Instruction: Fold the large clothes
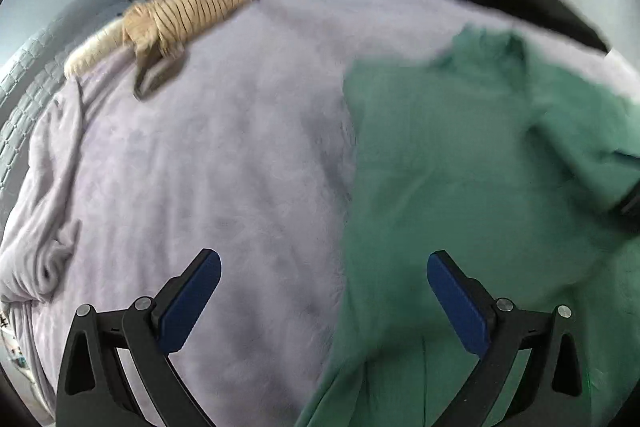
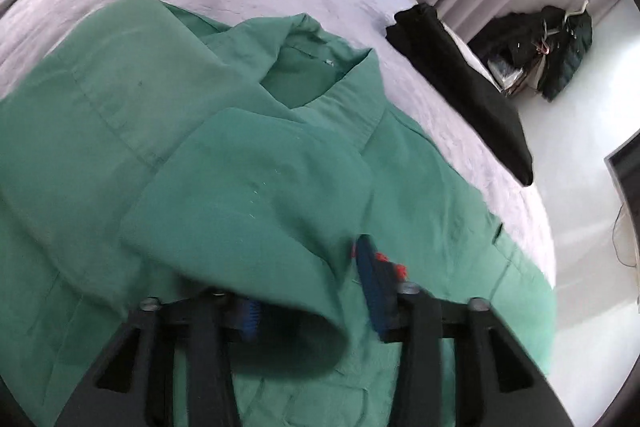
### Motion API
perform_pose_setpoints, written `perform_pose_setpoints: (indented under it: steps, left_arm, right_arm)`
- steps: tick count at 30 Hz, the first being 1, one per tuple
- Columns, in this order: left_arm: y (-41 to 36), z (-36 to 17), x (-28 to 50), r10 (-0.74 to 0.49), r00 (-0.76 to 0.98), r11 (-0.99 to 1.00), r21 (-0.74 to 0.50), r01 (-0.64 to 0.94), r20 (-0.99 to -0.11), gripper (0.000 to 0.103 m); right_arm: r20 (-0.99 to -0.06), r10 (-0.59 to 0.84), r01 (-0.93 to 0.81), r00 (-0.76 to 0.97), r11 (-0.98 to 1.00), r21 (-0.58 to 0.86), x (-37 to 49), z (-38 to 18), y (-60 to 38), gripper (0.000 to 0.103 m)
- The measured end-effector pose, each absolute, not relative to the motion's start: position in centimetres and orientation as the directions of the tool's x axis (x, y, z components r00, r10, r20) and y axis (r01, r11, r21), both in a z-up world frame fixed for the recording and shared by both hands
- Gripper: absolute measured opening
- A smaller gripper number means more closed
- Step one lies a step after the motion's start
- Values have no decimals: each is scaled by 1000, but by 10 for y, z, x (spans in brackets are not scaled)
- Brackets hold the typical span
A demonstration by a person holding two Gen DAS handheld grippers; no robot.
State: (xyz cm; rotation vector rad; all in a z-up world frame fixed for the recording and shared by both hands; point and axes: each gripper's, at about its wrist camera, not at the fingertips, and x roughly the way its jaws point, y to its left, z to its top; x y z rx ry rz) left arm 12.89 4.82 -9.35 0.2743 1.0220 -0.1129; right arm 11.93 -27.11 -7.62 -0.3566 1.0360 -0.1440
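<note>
A green shirt (image 2: 224, 131) lies spread on a bed covered with a pale lilac blanket (image 1: 200, 167), its collar open toward the far side and one sleeve folded across the chest. The right gripper (image 2: 304, 291) is over this sleeve: a fold of the sleeve cloth drapes between its jaws and hides the left pad, so whether they pinch the cloth cannot be told. The left gripper (image 1: 324, 299) hangs above the shirt's left edge with its jaws wide apart, holding nothing, blanket under one blue pad and green cloth under the other. A black garment (image 2: 464, 83) lies at the bed's far right edge. A tan striped garment (image 1: 188, 15) rests near the far left corner.
</note>
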Motion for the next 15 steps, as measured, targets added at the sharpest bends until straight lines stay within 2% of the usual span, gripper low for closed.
perform_pose_setpoints:
  steps: [3, 4, 6, 8, 10, 11, 12, 13, 15]
  left_arm:
    - [51, -120, 136, 45, 476, 969, 155, 195, -878, 103]
    - [54, -124, 136, 31, 468, 974, 132, 185, -883, 103]
    - [55, -125, 134, 24, 467, 976, 122, 181, -884, 103]
    - [52, -124, 133, 35, 472, 971, 143, 194, -881, 103]
    - [52, -123, 135, 37, 471, 966, 151, 208, -882, 103]
    - [54, -121, 136, 35, 466, 967, 148, 207, -884, 103]
    - [55, -120, 136, 37, 461, 969, 145, 202, -887, 103]
    - [60, -114, 137, 33, 458, 973, 134, 189, -888, 103]
    - [72, -101, 137, 11, 474, 980, 103, 168, -880, 103]
  right_arm:
    - [-837, -74, 195, 542, 980, 39, 112, -53, -333, 9]
    - [-814, 29, 288, 580, 928, 238, 104, -51, -366, 9]
    - [-762, 166, 377, 626, 791, 482, 91, -62, -406, 9]
    - [-676, 264, 463, 687, 558, 689, 74, -87, -446, 12]
    - [-588, 272, 509, 761, 310, 803, 53, -110, -475, 23]
    - [-555, 256, 524, 791, 184, 832, 40, -120, -487, 35]
    - [-546, 250, 532, 800, 126, 837, 32, -125, -493, 40]
    - [-541, 258, 532, 800, 112, 839, 27, -124, -496, 40]
    - [-552, 307, 499, 776, 237, 834, 31, -101, -488, 40]
